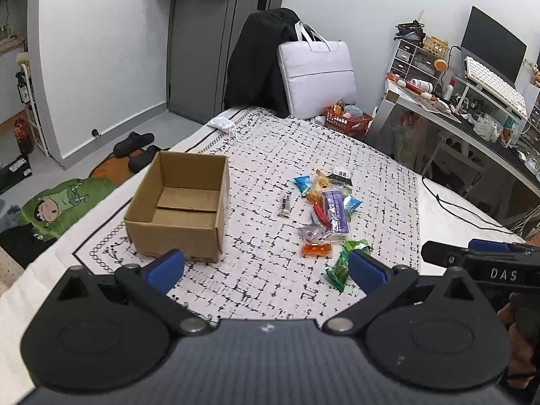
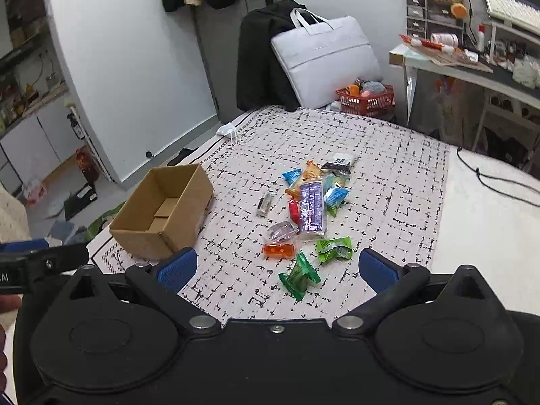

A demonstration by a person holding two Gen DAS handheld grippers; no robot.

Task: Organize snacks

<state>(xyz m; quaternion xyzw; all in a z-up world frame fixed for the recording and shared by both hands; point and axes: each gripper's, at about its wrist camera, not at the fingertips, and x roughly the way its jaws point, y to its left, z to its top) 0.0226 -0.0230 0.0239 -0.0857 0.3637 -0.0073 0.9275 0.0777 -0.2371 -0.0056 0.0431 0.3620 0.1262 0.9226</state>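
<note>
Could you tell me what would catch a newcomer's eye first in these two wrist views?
Probably the bright heap of snack packets in the middle of the patterned bedspread, topped by a long purple packet. Left of it stands an open, empty cardboard box. Both the left gripper and the right gripper hang open in front, holding nothing.

From my left wrist view, the right gripper (image 1: 486, 263) is cut off by the frame's right edge, so I cannot judge its jaws. Print on the snack wrappers (image 1: 324, 212) is too small to read. The cardboard box (image 2: 162, 216) hides the bedspread behind it.
</note>
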